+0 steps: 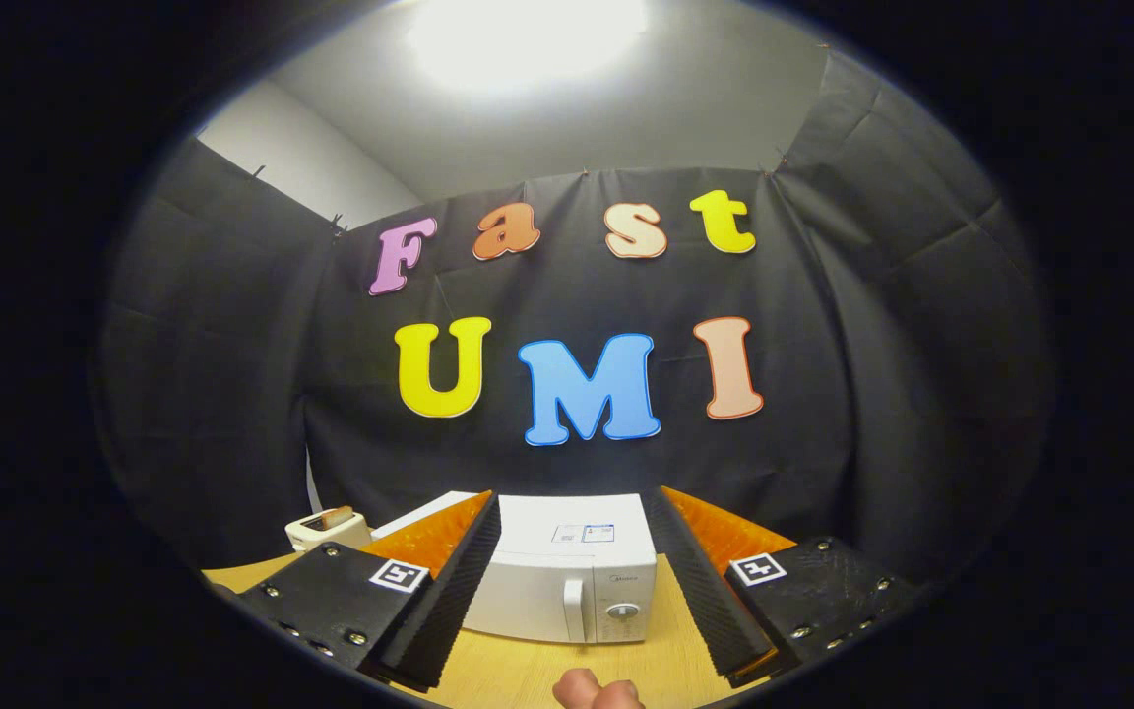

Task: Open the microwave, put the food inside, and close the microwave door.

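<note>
Microwave, one white box with its door shut, a handle and a round dial on its front, sits on the wooden table just ahead of the gripper, framed between the two fingers. The fingers are spread wide and grip nothing. One toaster stands apart beyond the left finger, with bare tabletop before the microwave's door.

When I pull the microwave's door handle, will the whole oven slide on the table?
Possibly. The microwave sits free on smooth wood table, so it may skid. Its boxy bulk suggests weight, which helps. The open gripper frames it; the slim handle looks rigid.
</note>
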{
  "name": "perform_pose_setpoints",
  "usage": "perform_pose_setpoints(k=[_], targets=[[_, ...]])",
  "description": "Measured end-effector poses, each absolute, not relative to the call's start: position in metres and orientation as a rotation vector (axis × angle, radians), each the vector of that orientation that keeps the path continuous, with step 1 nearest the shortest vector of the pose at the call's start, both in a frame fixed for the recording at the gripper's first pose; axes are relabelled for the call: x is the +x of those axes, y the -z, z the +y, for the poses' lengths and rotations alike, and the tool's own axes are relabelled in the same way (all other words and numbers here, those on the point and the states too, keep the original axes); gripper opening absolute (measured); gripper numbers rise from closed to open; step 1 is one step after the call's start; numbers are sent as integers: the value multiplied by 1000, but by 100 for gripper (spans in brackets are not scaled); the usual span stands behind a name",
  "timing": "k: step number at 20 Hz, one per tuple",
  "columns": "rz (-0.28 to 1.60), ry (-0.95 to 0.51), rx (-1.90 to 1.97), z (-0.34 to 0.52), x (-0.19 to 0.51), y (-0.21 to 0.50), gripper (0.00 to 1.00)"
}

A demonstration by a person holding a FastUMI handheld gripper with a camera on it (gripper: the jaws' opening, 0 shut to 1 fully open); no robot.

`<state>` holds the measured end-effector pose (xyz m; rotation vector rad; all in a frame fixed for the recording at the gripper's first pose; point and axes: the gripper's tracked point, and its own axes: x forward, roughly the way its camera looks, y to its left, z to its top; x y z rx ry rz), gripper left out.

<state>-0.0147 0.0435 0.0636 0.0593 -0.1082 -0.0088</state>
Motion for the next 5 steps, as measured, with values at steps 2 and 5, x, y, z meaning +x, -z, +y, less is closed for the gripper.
perform_pose_setpoints(k=[2,5], targets=[[-123,19,58,33,-22,-73,96],[-127,38,58,15,-28,-63,96]])
